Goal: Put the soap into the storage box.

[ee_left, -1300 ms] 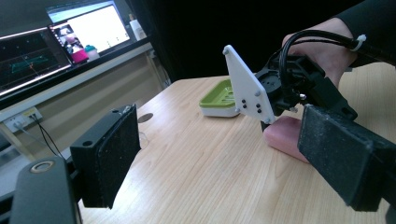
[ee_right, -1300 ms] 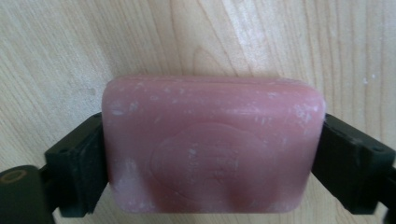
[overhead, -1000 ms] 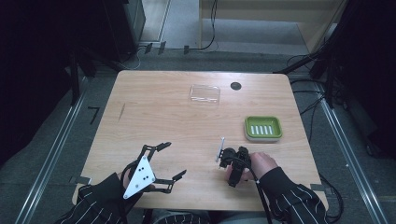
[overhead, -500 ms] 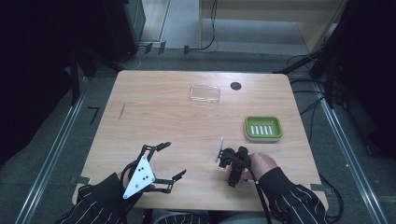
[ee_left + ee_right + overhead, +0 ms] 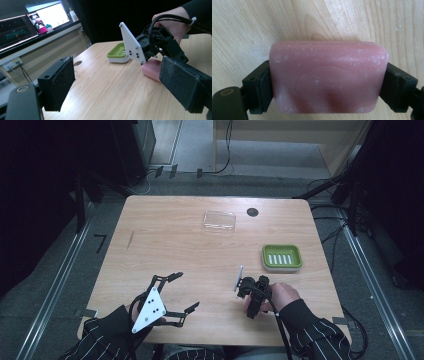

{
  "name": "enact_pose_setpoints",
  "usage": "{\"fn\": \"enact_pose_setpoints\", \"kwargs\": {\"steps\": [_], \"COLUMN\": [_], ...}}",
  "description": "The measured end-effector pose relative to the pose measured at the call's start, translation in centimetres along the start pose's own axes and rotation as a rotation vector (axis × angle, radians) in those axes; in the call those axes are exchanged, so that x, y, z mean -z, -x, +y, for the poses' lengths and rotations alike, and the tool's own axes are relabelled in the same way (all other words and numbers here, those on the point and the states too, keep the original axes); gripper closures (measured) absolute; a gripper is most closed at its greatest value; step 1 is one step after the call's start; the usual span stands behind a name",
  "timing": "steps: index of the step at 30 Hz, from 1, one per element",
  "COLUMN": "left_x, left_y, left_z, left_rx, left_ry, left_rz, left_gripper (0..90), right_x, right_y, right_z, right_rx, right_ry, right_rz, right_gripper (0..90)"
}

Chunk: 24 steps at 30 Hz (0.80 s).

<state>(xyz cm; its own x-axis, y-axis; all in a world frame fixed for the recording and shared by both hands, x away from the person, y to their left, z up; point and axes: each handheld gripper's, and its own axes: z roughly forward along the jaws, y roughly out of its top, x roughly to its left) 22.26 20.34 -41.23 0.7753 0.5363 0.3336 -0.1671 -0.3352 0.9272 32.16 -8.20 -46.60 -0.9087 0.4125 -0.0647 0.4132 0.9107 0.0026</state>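
Left hand-held gripper (image 5: 176, 292): jaws spread wide, nothing between them, low over the near-left surface (image 5: 180, 245). Right hand-held gripper (image 5: 246, 292): clenched across the long axis of the pink soap bar (image 5: 328, 77), on the wood. Green soap dish (image 5: 282, 257) lies forward-right, nearer the right hand.

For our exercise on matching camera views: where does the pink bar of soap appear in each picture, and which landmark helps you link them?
High view: the pink bar of soap is hidden under the right gripper, lower right of the wooden table.
Left gripper view: soap at right of centre, below the right gripper.
Right gripper view: soap at centre, clamped between the jaws.
Shared landmark: the wooden table; also the green soap dish in the first two.
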Motion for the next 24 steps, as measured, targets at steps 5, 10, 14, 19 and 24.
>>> {"fn": "enact_pose_setpoints", "kwargs": {"steps": [5, 10, 14, 19, 24], "left_x": [0.0, 0.0, 0.0, 0.0, 0.0], "left_y": [0.0, 0.0, 0.0, 0.0, 0.0], "left_z": [0.0, 0.0, 0.0, 0.0, 0.0], "left_rx": [0.0, 0.001, 0.001, 0.001, 0.001], "left_ry": [0.001, 0.001, 0.002, 0.002, 0.003], "left_rz": [-0.001, -0.001, -0.001, -0.002, -0.001], "left_gripper": [13.6, 13.5, 13.5, 13.5, 13.5], "right_x": [0.1, 0.2, 0.3, 0.5, 0.6], "right_y": [0.3, 0.6, 0.9, 1.2, 1.6], "right_z": [-0.3, -0.7, -1.0, -1.4, -1.7], "right_rx": [-0.03, -0.069, -0.093, -0.124, -0.146], "right_ry": [-0.002, -0.004, -0.005, -0.001, -0.002], "right_rz": [-0.008, -0.002, -0.012, -0.009, -0.015], "right_gripper": [13.6, 13.6, 13.6, 13.6, 13.6]}}
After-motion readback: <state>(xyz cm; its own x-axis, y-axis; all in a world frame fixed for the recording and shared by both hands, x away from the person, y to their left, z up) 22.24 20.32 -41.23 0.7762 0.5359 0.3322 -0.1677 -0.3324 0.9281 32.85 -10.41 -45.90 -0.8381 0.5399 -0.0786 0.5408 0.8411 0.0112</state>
